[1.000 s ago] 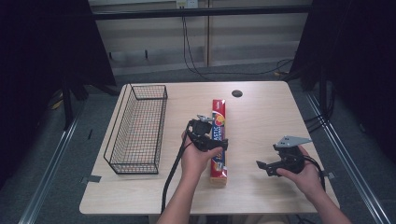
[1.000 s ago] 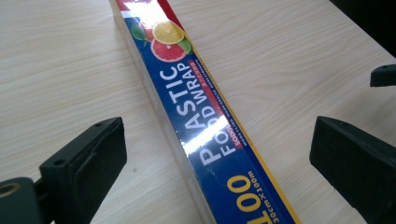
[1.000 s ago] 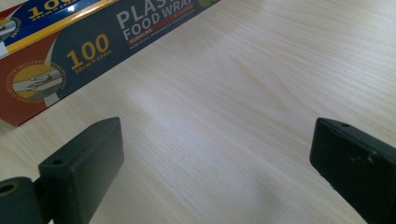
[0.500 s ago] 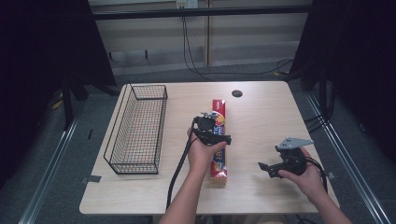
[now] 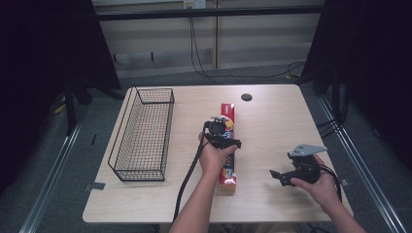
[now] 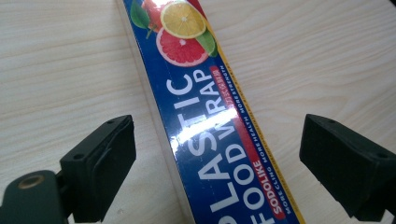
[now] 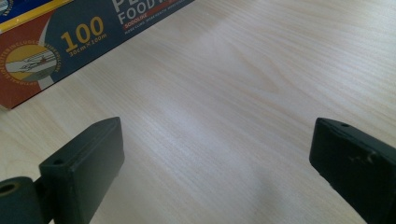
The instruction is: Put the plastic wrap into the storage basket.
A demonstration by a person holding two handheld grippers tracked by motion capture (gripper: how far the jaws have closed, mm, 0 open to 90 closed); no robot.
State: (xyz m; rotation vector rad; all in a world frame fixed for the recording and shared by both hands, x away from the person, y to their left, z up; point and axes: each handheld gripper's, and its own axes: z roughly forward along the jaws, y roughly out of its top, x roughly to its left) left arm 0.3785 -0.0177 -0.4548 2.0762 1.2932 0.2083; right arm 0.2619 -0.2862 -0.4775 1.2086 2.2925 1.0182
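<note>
A long box of plastic food wrap [image 5: 227,145], blue and red with fruit pictures, lies flat along the middle of the wooden table [image 5: 272,116]. My left gripper [image 5: 221,136] hovers right over the box, open, its jaws standing wide on either side of the box [image 6: 205,107] without touching it. My right gripper [image 5: 279,177] rests low near the table's front right, open, with bare wood between its jaws. The red end of the box [image 7: 70,42] lies ahead and to the left in the right gripper view.
A black wire basket [image 5: 143,133] stands on the left part of the table. A round dark cable hole [image 5: 246,97] sits near the far edge. A black cable [image 5: 187,177] trails from the left gripper toward the front edge.
My left gripper has shifted right from beside the box to directly above it. The right gripper has barely moved.
</note>
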